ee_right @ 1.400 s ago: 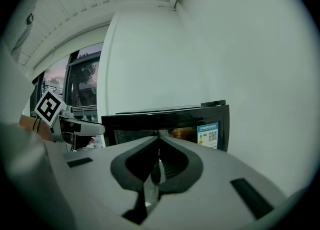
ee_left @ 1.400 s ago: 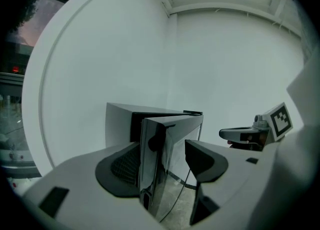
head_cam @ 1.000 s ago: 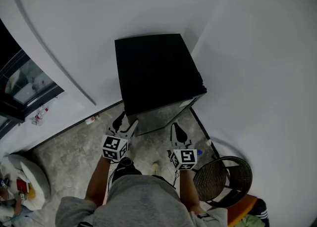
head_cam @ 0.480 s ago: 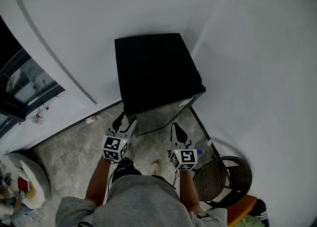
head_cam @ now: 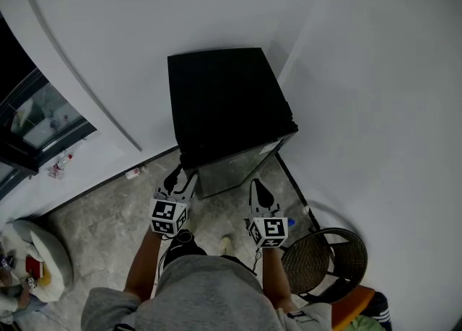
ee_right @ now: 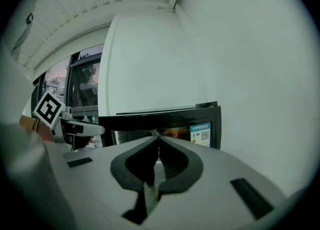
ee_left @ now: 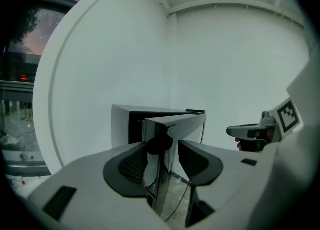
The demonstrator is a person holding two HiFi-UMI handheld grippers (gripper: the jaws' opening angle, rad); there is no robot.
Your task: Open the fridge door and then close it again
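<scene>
A small fridge [head_cam: 224, 99] with a black top stands in the corner, its steel door [head_cam: 234, 167] facing me. My left gripper [head_cam: 181, 177] is at the door's left edge. In the left gripper view that edge [ee_left: 169, 123] stands between the jaws of the left gripper [ee_left: 165, 145], which have just been closing. A sliver of space still shows on the right side, and a dark slot separates door and cabinet. My right gripper [head_cam: 258, 191] hovers in front of the door, tips together and empty. In its own view the right gripper [ee_right: 159, 139] faces the fridge [ee_right: 200, 116].
White walls close in behind and to the right of the fridge. A round wicker seat [head_cam: 325, 257] stands at my right. A small bottle [head_cam: 133, 174] lies on the stone floor by the left wall. A glass door [head_cam: 36, 120] is at far left.
The left gripper's jaws have narrowed a little around the door's edge. The fridge, the right gripper and both hands stay where they were.
</scene>
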